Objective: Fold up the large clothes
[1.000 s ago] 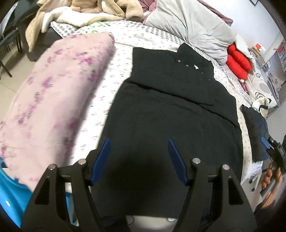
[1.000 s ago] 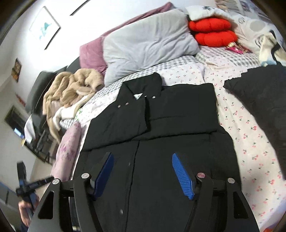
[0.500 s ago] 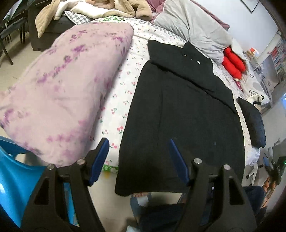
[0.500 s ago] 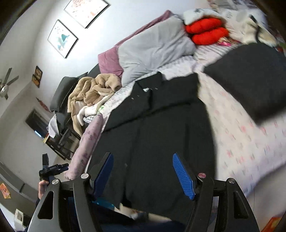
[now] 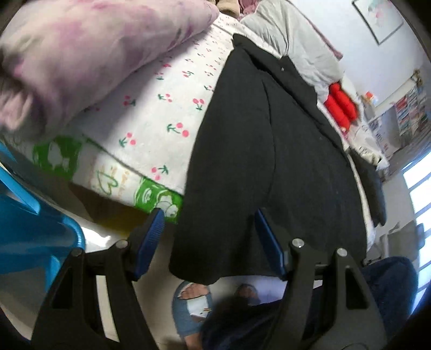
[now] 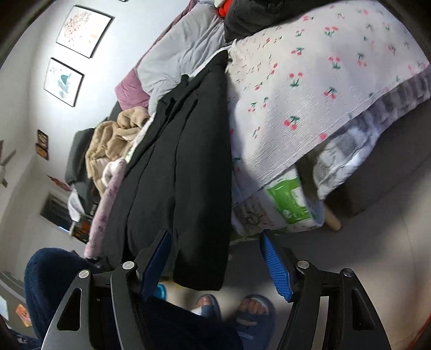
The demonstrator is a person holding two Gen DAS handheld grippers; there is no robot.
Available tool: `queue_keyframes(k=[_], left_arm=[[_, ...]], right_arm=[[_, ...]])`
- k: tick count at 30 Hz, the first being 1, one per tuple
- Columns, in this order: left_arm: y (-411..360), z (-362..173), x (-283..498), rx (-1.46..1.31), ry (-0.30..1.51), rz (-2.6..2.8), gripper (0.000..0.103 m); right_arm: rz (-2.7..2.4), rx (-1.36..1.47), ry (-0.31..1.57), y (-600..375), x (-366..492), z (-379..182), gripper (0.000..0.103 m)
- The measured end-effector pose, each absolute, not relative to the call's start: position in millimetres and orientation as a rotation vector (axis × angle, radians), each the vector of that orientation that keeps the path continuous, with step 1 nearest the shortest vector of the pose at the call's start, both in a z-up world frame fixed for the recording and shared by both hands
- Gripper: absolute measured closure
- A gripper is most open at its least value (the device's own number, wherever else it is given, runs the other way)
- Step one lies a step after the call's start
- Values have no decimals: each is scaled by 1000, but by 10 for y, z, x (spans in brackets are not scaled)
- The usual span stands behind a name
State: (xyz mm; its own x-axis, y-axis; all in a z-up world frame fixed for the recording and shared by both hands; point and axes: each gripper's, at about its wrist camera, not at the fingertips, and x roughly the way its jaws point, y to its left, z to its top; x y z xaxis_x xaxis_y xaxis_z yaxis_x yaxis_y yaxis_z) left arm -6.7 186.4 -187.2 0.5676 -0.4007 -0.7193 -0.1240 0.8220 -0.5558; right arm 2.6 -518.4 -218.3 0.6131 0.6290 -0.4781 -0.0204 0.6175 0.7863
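Both claws (image 5: pixel 207 239) (image 6: pixel 215 263) flank the black coat's (image 5: pixel 269 150) hanging hem.

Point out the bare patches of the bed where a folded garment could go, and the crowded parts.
Two free strips of cherry-print sheet: one between the black coat and the rolled pink floral blanket, the other right of the coat, running to the mattress edge. The head end is crowded: grey pillow, red cushions, beige fleece pile, a second dark garment.

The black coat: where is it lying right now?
In both wrist views the black coat lies flat along the cherry-print bed sheet, its hem hanging over the bed's near edge, between the purple blanket and bare sheet.
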Motion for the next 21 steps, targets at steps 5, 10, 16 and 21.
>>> queue_keyframes(k=[5,10,16,21], left_arm=[[1947,-1941,-160,-693,927,-190,49],[1811,-2009,-87,-644,952,-222,50],[1738,-1990,-80,-636,968,-198,81],[1582,-1700,-152,-519,972,-153,95]], right_arm=[[488,857,818,-5116,86,-2138,84],[484,844,853,-5089,139,-2177,81],[466,799,851,-4970,149,-2125,86],[498,796,817,-4907,53,-1888,93]])
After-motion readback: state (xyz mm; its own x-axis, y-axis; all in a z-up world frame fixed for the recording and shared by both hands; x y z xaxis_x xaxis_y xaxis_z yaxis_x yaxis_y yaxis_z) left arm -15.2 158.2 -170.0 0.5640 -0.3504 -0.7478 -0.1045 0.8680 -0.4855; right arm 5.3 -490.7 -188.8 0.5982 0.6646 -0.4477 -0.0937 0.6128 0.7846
